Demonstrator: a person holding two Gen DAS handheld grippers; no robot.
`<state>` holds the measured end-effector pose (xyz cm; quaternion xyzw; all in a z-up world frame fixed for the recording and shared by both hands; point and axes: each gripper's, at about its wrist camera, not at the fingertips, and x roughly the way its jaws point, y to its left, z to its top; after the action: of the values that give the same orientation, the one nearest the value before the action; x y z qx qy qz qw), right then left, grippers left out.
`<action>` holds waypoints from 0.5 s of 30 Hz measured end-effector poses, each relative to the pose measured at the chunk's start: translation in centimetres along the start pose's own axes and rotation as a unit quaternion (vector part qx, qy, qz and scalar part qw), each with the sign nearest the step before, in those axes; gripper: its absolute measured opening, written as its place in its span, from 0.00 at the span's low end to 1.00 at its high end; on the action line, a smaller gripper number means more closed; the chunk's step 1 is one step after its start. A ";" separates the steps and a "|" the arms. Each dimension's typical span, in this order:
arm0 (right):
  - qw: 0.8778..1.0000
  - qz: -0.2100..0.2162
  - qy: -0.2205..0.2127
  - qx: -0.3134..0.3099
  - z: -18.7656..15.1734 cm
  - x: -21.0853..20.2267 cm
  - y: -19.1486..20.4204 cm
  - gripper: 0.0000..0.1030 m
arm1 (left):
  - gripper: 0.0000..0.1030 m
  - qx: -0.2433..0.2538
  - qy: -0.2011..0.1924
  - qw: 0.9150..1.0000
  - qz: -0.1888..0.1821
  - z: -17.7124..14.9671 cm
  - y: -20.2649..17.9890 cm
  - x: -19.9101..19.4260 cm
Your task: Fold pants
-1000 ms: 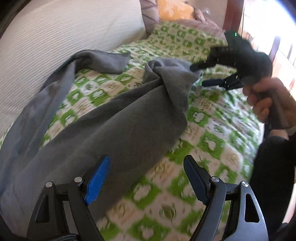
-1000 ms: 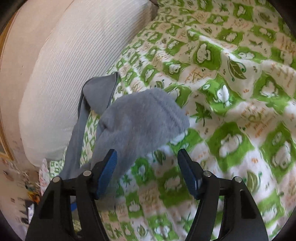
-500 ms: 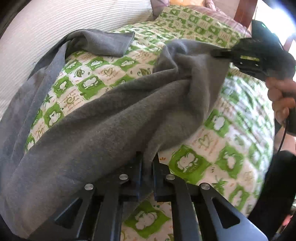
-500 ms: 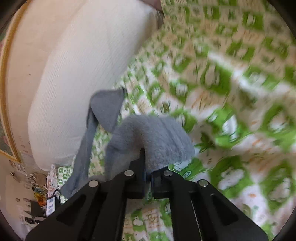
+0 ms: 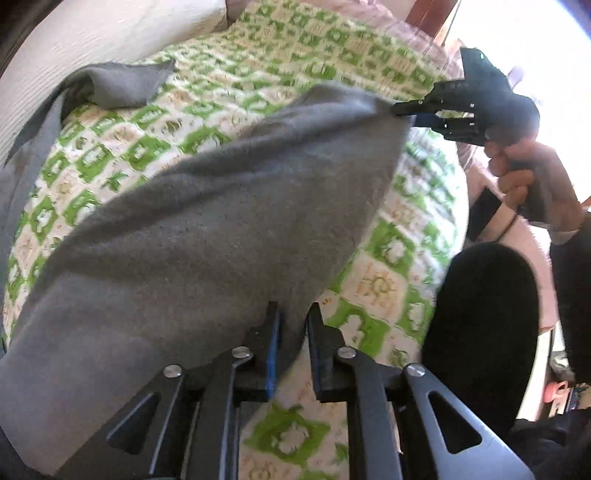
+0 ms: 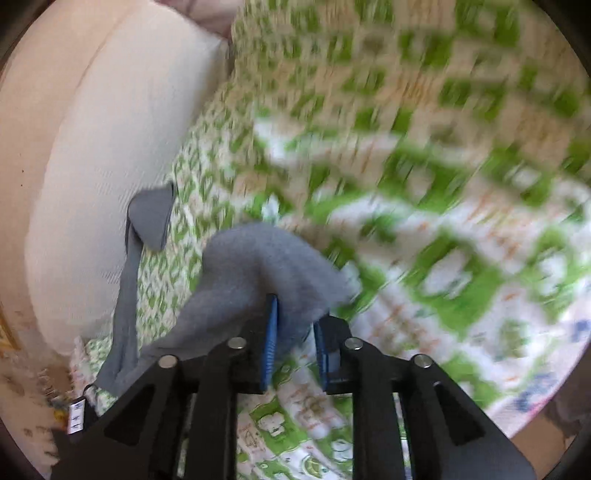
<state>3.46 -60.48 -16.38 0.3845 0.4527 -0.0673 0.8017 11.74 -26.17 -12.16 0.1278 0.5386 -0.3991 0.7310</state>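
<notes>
With both jaws clamped on the grey pants (image 5: 207, 221), left gripper (image 5: 291, 328) near, right gripper (image 5: 410, 110) far right, one leg hangs lifted over the bed (image 5: 258, 62); other leg lies far left. Folding barely started.

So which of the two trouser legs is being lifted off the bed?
The near grey leg: the left gripper and right gripper each pinch its edge. The other leg lies loose by the white pillow.
</notes>
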 end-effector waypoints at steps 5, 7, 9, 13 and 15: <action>0.996 0.001 -0.058 -0.064 1.7 -2.7 3.3 0.37 | 0.39 0.008 -0.026 1.000 -0.003 -0.1 0.3 -3.6; 0.995 0.008 -0.056 -0.088 2.6 -2.2 4.6 0.38 | 0.42 0.000 -0.043 0.999 0.013 0.3 1.4 -4.7; 0.994 -0.009 -0.045 -0.099 4.0 -1.1 5.1 0.38 | 0.42 -0.013 -0.051 0.998 0.037 1.0 2.4 -4.5; 0.991 -0.022 0.002 -0.134 5.5 1.7 6.1 0.38 | 0.42 -0.056 -0.056 0.996 0.047 1.9 5.5 -3.5; 0.985 -0.046 0.038 -0.164 5.4 4.0 6.7 0.38 | 0.42 -0.075 -0.052 0.995 0.048 2.4 7.2 -2.3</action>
<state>12.47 -58.48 -14.17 0.2287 0.5045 -0.0142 0.8325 18.33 -21.89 -10.93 0.0777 0.5212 -0.3280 0.7840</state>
